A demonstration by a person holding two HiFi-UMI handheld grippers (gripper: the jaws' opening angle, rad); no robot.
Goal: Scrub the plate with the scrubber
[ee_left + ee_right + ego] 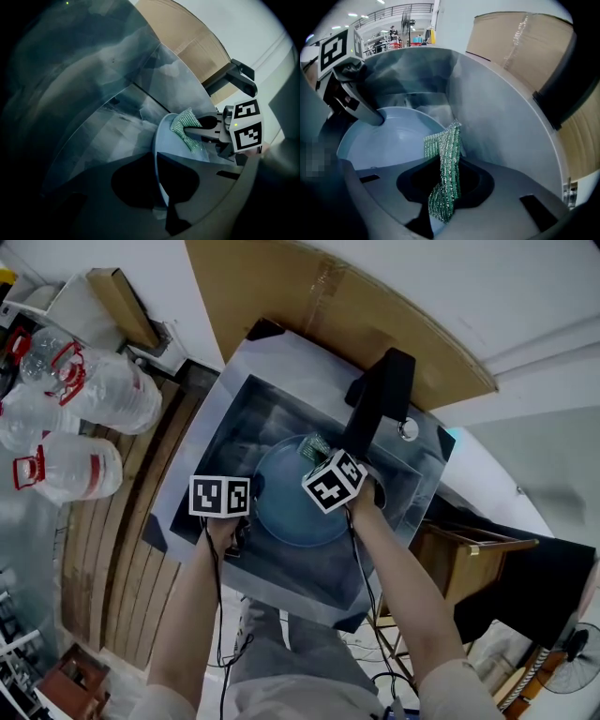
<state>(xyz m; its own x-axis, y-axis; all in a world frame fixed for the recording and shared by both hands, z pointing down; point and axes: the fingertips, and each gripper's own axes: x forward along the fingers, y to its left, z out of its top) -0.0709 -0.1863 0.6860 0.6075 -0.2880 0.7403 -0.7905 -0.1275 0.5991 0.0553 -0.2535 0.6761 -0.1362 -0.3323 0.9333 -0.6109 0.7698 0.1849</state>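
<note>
Item: light blue plate [291,510], located in the basin of a steel sink [239,413], which is set in a worktop. The plate's left rim is gripped by the left gripper [157,187], whose jaws are nearly closed, one on each side of the thin edge. Item: green mesh scrubber [445,159], pinched upright between the closed jaws of the right gripper [446,190], its free end projecting beyond them. In the left gripper view the scrubber is seen laid against the plate's inner face near the far rim, close to the sink wall. Both grippers are held by a person's forearms, which are extended over the near edge of the sink. A black faucet [380,395] is mounted at the far right of the basin. A cardboard sheet [309,296] is propped behind the sink. Large clear water bottles [103,395] are stored on the floor to the left.
</note>
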